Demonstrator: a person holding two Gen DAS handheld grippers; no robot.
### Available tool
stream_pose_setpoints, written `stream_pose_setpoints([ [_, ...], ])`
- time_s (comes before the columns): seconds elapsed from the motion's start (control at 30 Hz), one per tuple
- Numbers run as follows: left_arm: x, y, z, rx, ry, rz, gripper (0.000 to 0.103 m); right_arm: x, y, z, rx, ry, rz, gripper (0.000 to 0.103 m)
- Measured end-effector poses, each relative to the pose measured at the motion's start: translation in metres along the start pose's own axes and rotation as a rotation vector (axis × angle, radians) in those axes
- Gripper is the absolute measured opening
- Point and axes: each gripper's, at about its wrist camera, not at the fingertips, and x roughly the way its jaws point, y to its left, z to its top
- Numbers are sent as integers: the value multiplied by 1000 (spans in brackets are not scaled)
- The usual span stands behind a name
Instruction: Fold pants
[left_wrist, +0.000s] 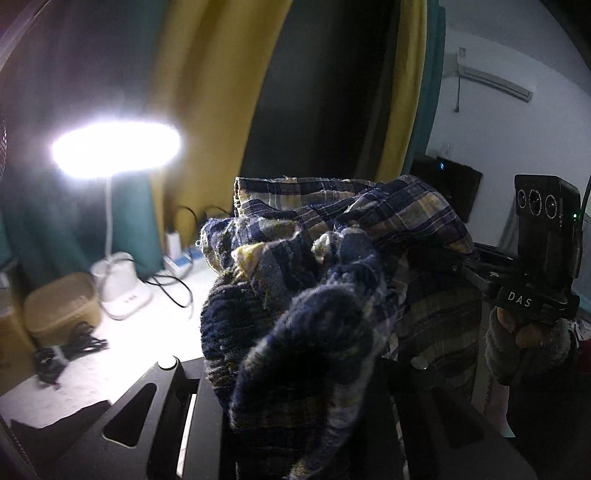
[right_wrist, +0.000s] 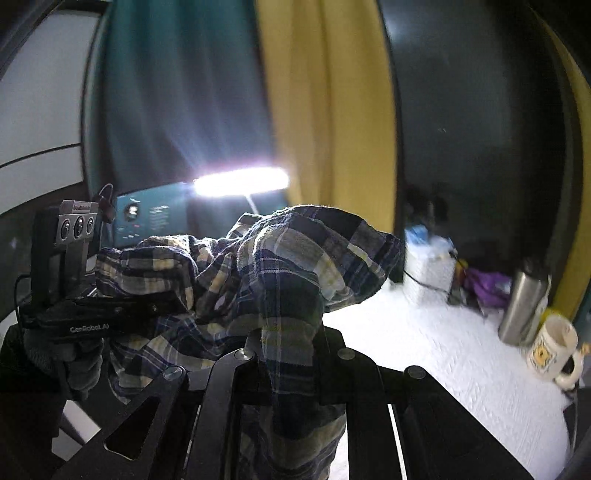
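Left wrist view: left claw (left_wrist: 295, 369) clenched on navy-and-cream plaid cotton pants (left_wrist: 332, 236).
Right claw (right_wrist: 291, 354): grasping the same pants (right_wrist: 280, 258).
Pants: bunched, raised above the white textured table (right_wrist: 461, 362), left of the steel flask (right_wrist: 522, 306).
Why: likely lifted to shake flat.

A lit lamp (left_wrist: 118, 284) stands on the white table (left_wrist: 147, 332), with a tan box (left_wrist: 61, 308) beside its base and a black cable bundle (left_wrist: 62, 350) in front of the box. A power strip (left_wrist: 181, 258) lies by the back edge. Toward the table's other end stand a steel flask (right_wrist: 522, 306) and, just beside it, a mug (right_wrist: 552, 347). Yellow curtains (right_wrist: 325, 110) hang behind; an air conditioner (left_wrist: 495, 79) sits high on the wall.
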Motion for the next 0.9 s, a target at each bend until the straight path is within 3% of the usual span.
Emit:
stream_pose_setpoints([
  [0.43, -106, 15, -15, 3, -134, 155, 15, -5, 81, 26, -103, -79, 154, 13],
  [0.9, -173, 40, -70, -62, -123, 308, 15, 46, 144, 14, -137, -4, 305, 13],
])
